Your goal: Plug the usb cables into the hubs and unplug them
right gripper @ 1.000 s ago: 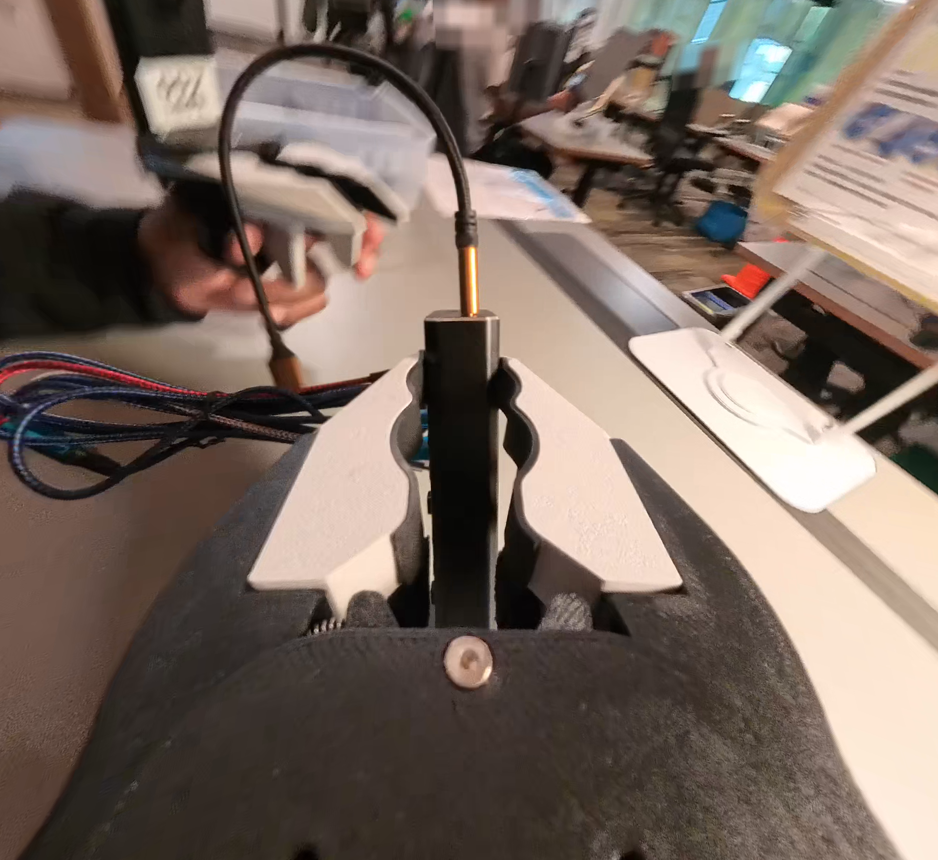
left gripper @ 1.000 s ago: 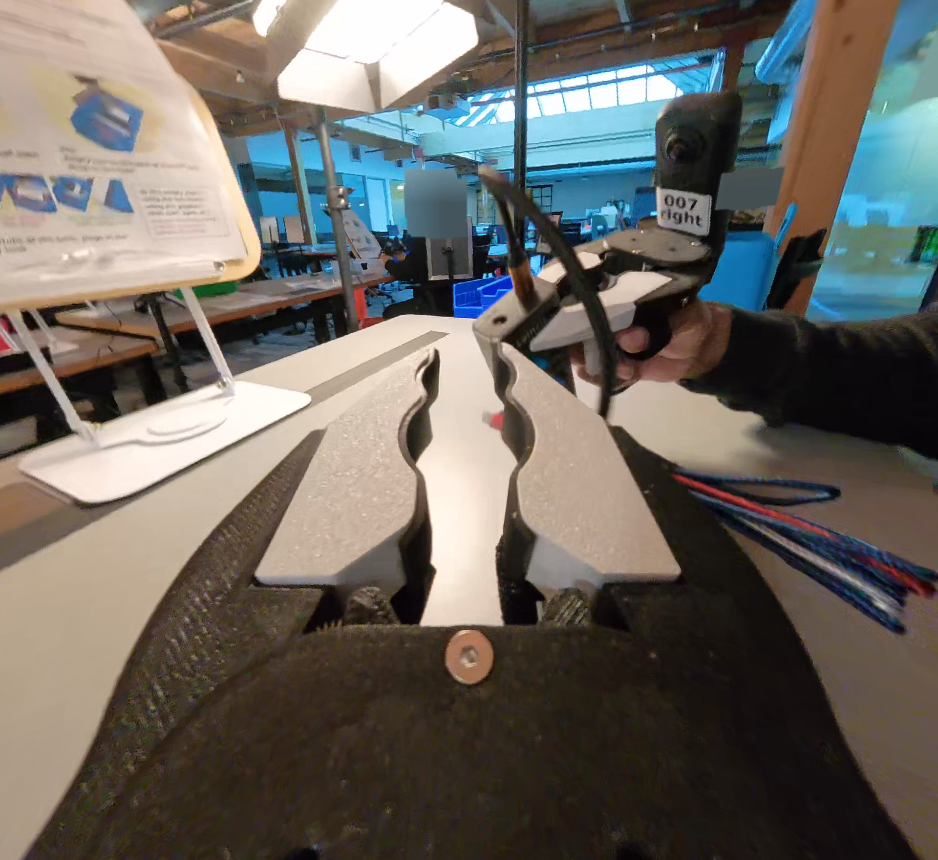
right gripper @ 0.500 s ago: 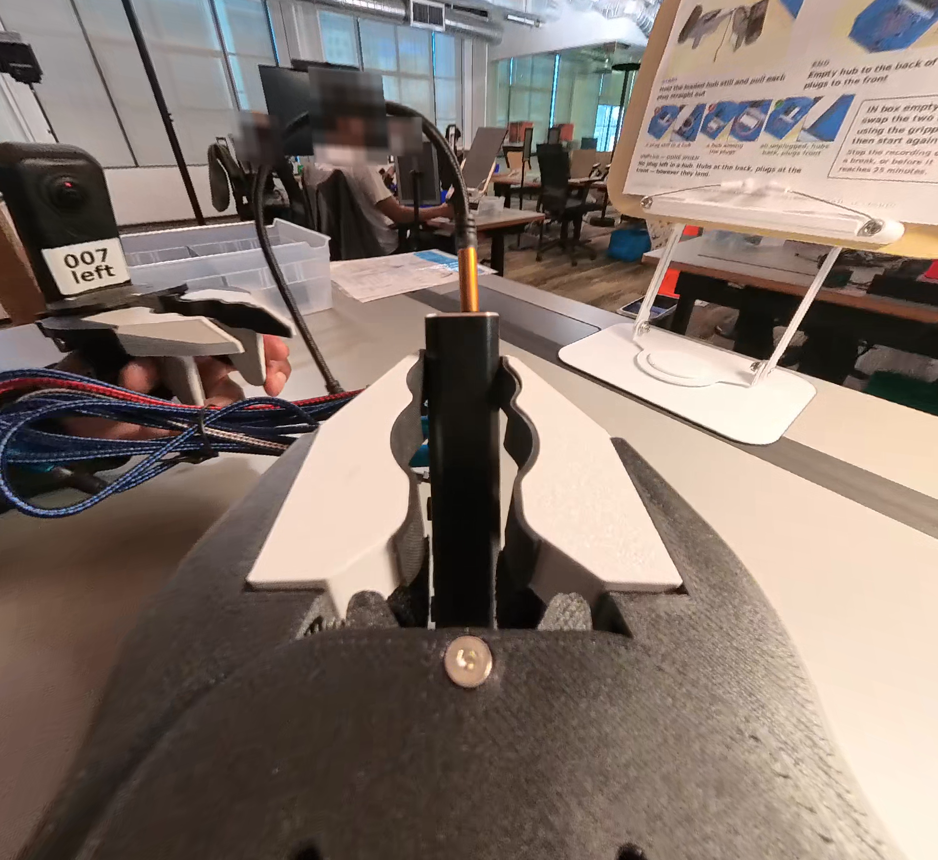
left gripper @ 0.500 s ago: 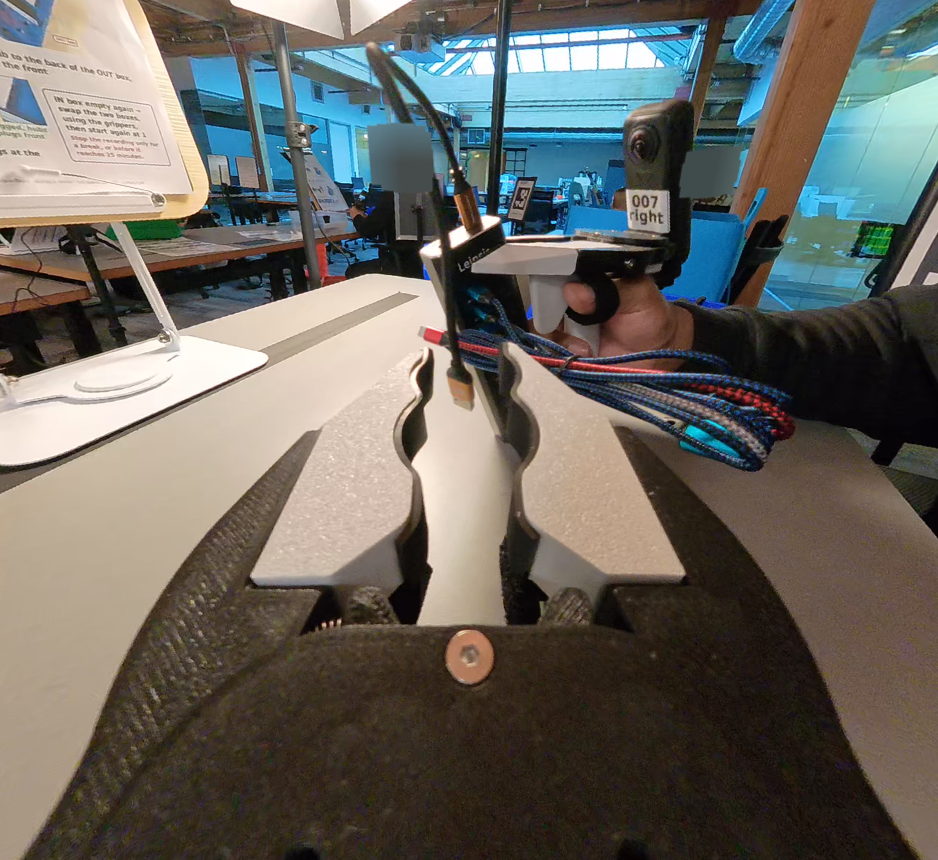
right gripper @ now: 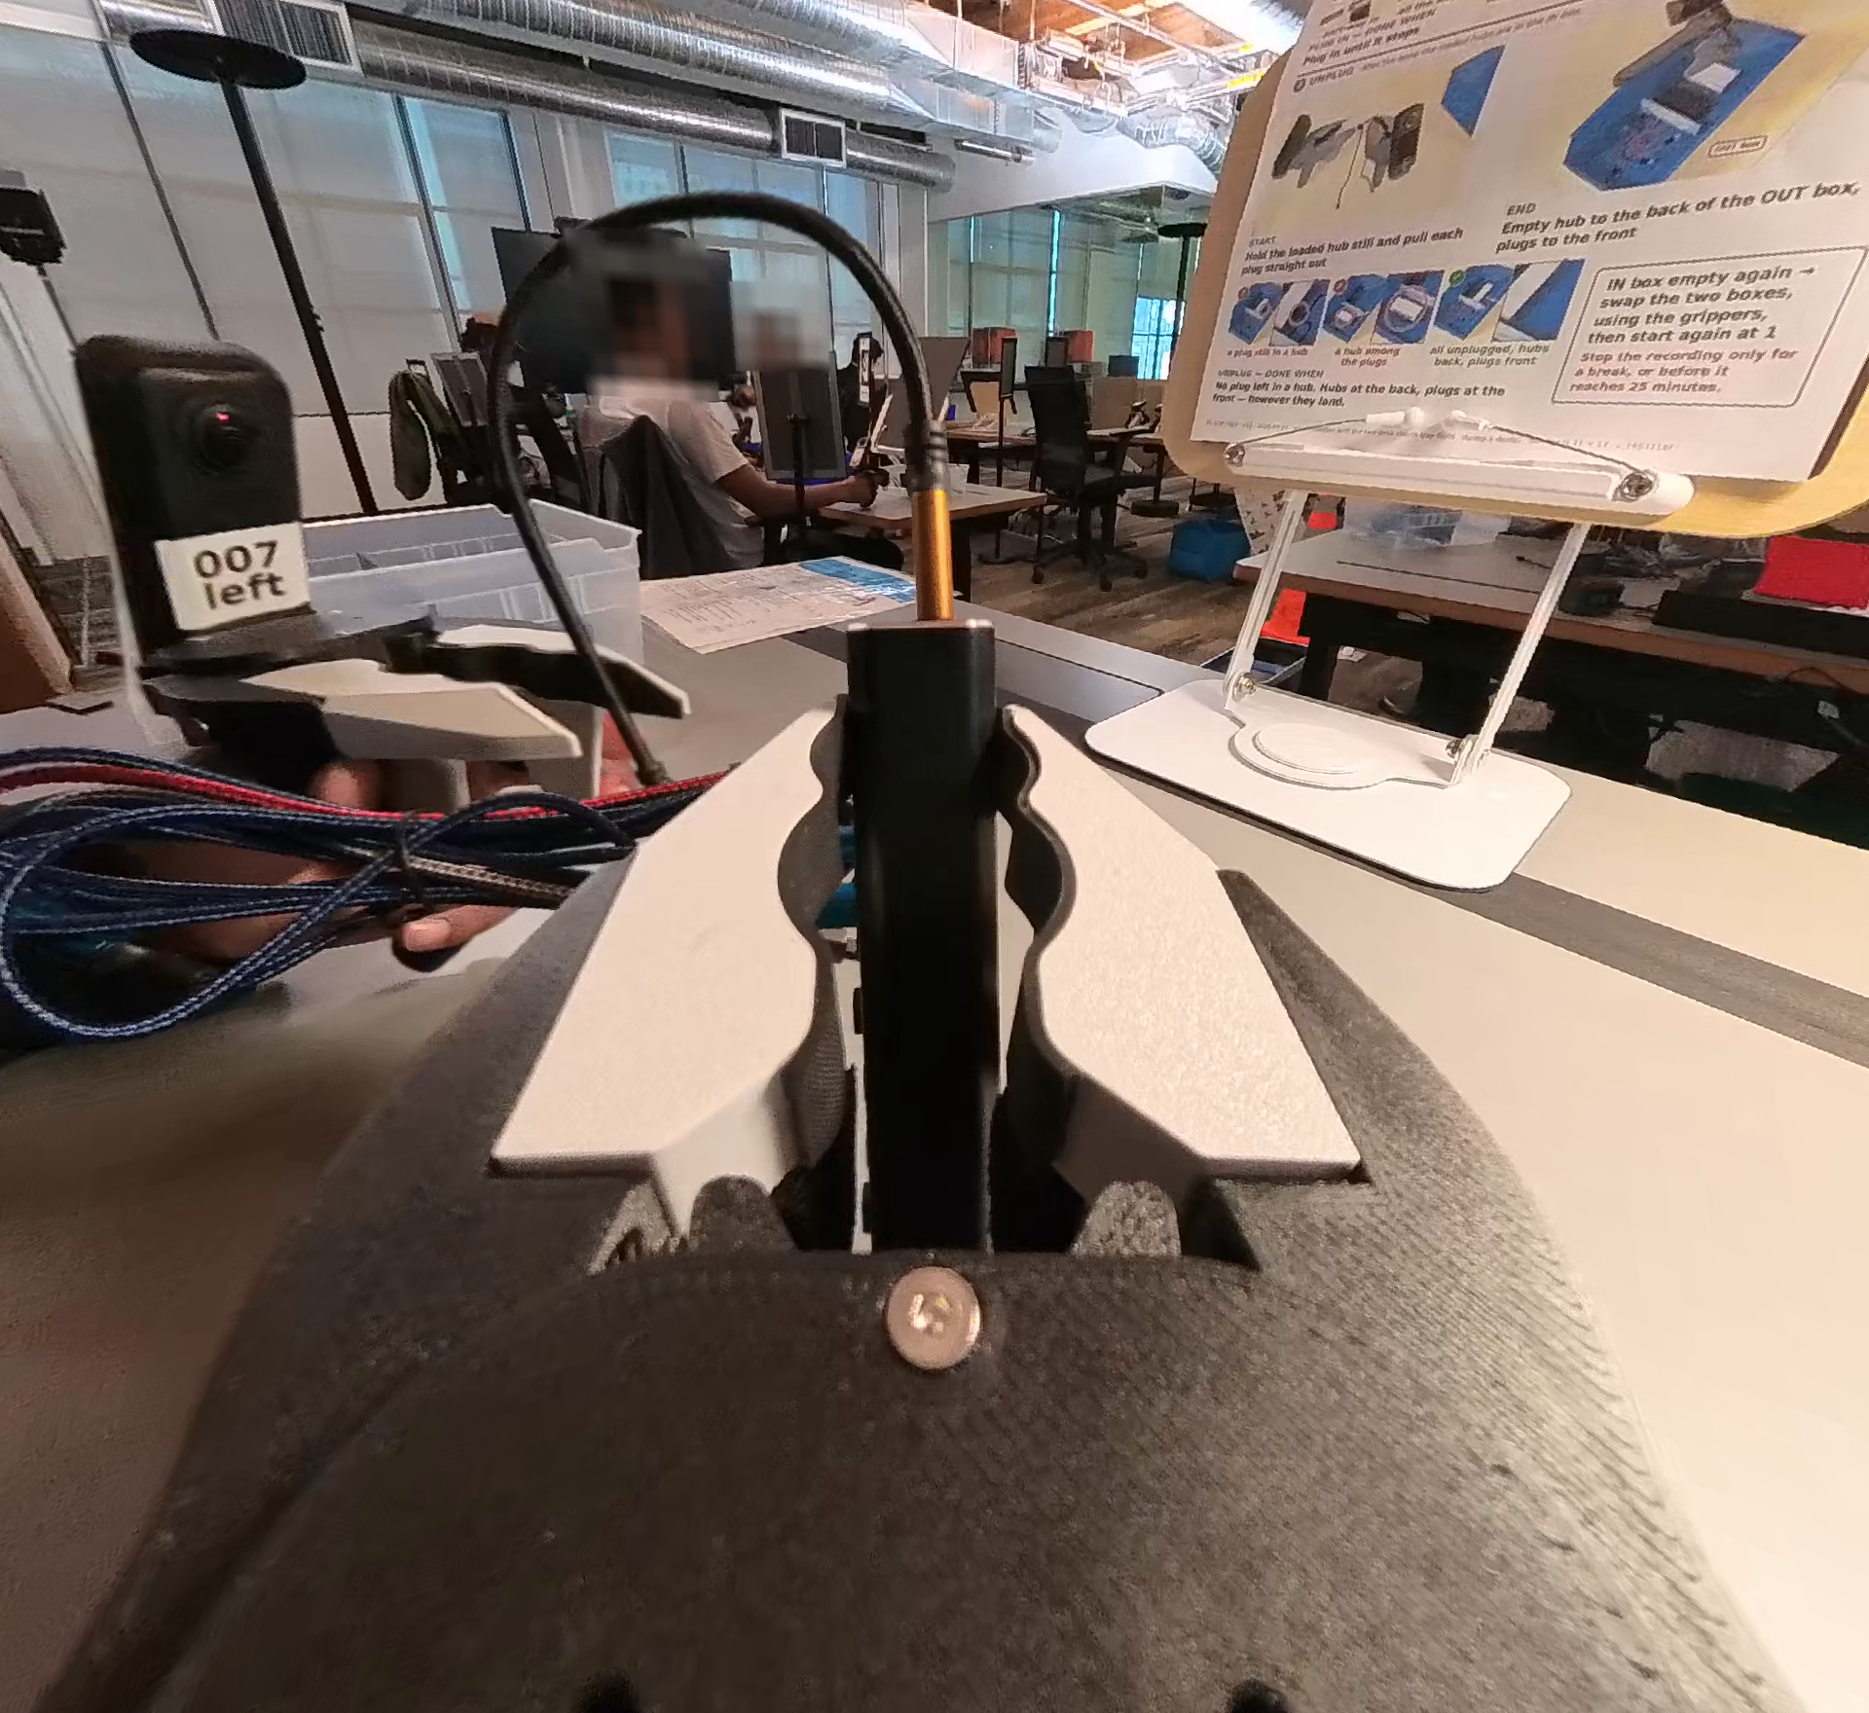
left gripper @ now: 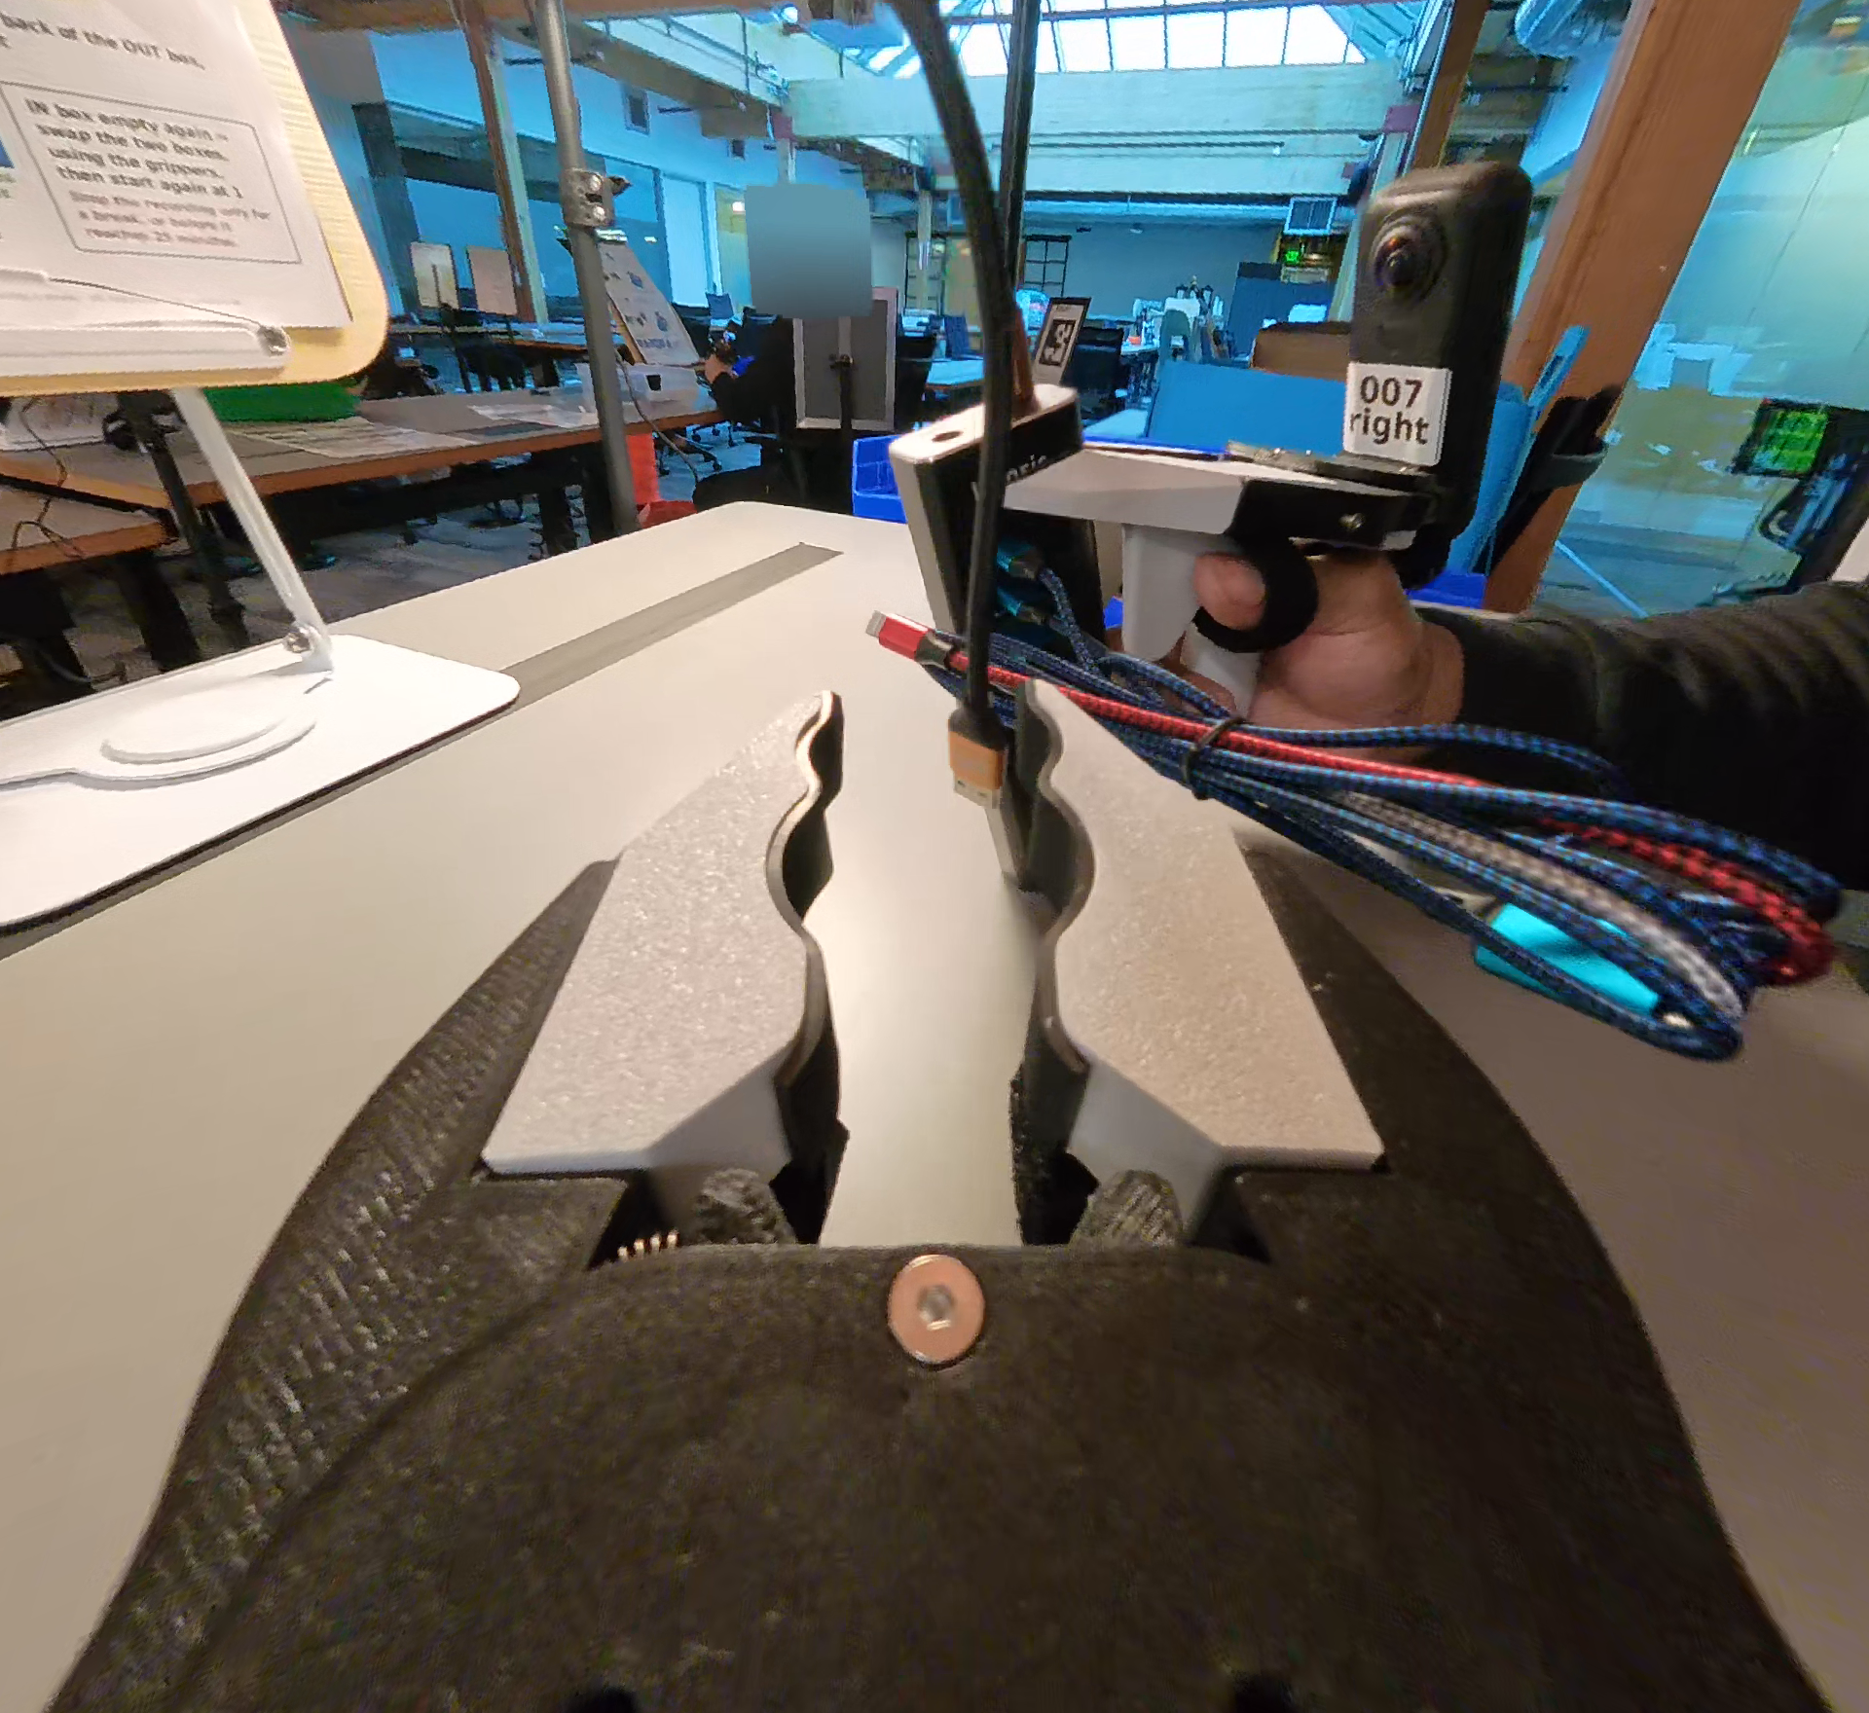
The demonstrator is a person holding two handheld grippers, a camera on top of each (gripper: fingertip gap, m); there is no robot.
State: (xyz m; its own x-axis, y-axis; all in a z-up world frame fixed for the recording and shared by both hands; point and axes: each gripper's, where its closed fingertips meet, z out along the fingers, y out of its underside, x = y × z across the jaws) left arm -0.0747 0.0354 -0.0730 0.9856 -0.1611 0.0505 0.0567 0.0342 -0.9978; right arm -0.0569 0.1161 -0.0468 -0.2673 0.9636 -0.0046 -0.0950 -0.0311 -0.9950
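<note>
Dangling plug nearer, beside left hand-held gripper — unclamped.

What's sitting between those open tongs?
In the left wrist view, the left tongs have only the black cable's dangling orange plug between their tips, ungripped; otherwise bare table.

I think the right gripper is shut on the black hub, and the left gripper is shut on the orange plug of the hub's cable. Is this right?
Not quite. The left gripper is open and holds nothing; the orange plug only hangs between its fingers, as the left wrist view shows. The right gripper is indeed shut on the black hub.
</note>
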